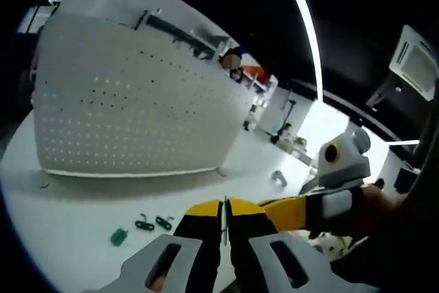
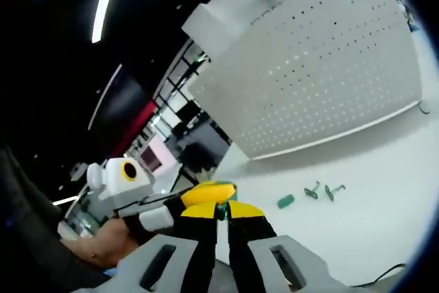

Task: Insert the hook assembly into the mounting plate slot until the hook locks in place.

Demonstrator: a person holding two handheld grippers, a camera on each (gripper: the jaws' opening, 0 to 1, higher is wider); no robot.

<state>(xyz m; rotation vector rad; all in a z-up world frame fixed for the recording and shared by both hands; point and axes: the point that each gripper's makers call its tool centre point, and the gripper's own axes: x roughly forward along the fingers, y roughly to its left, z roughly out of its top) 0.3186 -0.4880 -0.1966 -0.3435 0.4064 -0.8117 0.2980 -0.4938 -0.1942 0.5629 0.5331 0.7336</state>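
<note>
You are holding both grippers tip to tip above the white table (image 1: 62, 238). In the left gripper view your left gripper (image 1: 223, 228) is clenched on a thin metal piece (image 1: 224, 221), seen edge-on between its yellow-tipped jaws; whether this is the mounting plate or part of the hook I cannot tell. The right gripper (image 1: 288, 212) is coming in from the right and meeting it. In the right gripper view your right gripper (image 2: 223, 214) looks closed, with something green (image 2: 231, 200) just peeking at the tips; what it is gripping I cannot make out.

Judging from this, you are working the joining step in the air, and the lock is not yet confirmed. The next move calls for lining the parts squarely and pushing straight until they catch.

Beyond your tips, a small green clip (image 1: 119, 237) and two dark wire hooks (image 1: 153, 224) are lying loose on the table, close together. Farther back, the white pegboard panel (image 1: 137, 101) is standing upright, its rows of holes unused.
</note>
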